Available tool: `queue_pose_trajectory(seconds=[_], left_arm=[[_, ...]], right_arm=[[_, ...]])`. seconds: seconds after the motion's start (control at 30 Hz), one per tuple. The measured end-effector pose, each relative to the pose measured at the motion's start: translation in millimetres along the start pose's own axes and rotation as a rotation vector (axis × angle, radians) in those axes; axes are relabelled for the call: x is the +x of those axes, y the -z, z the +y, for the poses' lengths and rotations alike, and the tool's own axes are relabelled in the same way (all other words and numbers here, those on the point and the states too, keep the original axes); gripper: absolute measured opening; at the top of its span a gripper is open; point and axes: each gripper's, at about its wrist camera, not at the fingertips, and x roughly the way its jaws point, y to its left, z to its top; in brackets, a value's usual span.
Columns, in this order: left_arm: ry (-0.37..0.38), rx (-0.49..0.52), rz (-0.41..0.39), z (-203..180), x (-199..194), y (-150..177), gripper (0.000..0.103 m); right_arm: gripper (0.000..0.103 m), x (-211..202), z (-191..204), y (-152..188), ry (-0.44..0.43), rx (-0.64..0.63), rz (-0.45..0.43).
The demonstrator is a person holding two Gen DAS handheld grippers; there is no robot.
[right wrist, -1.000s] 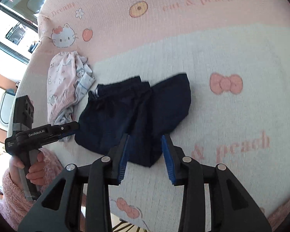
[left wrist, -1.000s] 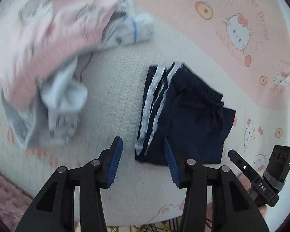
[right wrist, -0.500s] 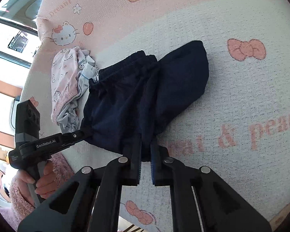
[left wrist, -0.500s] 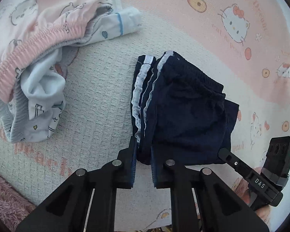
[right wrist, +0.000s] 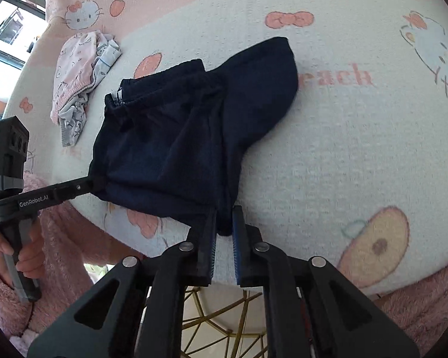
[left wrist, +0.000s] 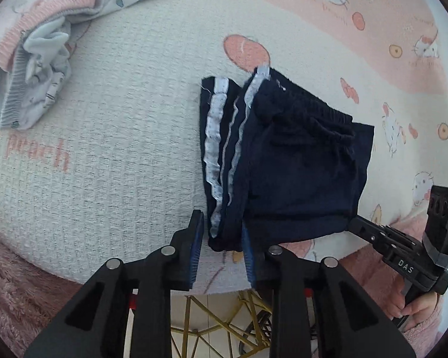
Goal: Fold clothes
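Observation:
Navy shorts [left wrist: 286,161] with white side stripes lie on the Hello Kitty blanket [left wrist: 119,125] near its front edge. My left gripper [left wrist: 222,238] has its jaws partly apart around the striped bottom corner; the cloth sits between the pads. My right gripper [right wrist: 224,226] is shut on the other bottom corner of the shorts [right wrist: 179,143], which are pulled toward the edge. The right gripper also shows in the left wrist view [left wrist: 355,226], touching the hem. The left gripper shows in the right wrist view [right wrist: 95,183] at the shorts' left corner.
A crumpled pile of pink and pale-blue printed clothes [left wrist: 44,44] lies at the far left, also in the right wrist view [right wrist: 80,80]. The blanket's front edge drops off just under both grippers, with gold wire legs [left wrist: 212,322] below.
Both grippers closed in on the shorts' bottom corners and dragged them toward the front edge. The left jaws have since widened a little; the right stays clamped.

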Motion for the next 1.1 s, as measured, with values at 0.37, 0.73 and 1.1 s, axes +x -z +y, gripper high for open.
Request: queue_pose_trajectory(seconds=[0.37,0.73,1.1], left_arm=[[-0.107,0.346,-0.013,-60.7,21.1,-1.1,0.026],[0.076,0.120,-0.087,8.8,-24.9,-7.2,0.023],[-0.091,0.059,-0.067,42.0,-31.5,-0.7,0.025]], right_arm=[[0.014,7.2,43.6,-1.3,0.086,-0.220,-0.064],[0.014,-20.9,33.0,-14.5,0.121,-0.141,-0.179],[0.022,9.9,37.4,-10.6,0.213,-0.125,-0.057]])
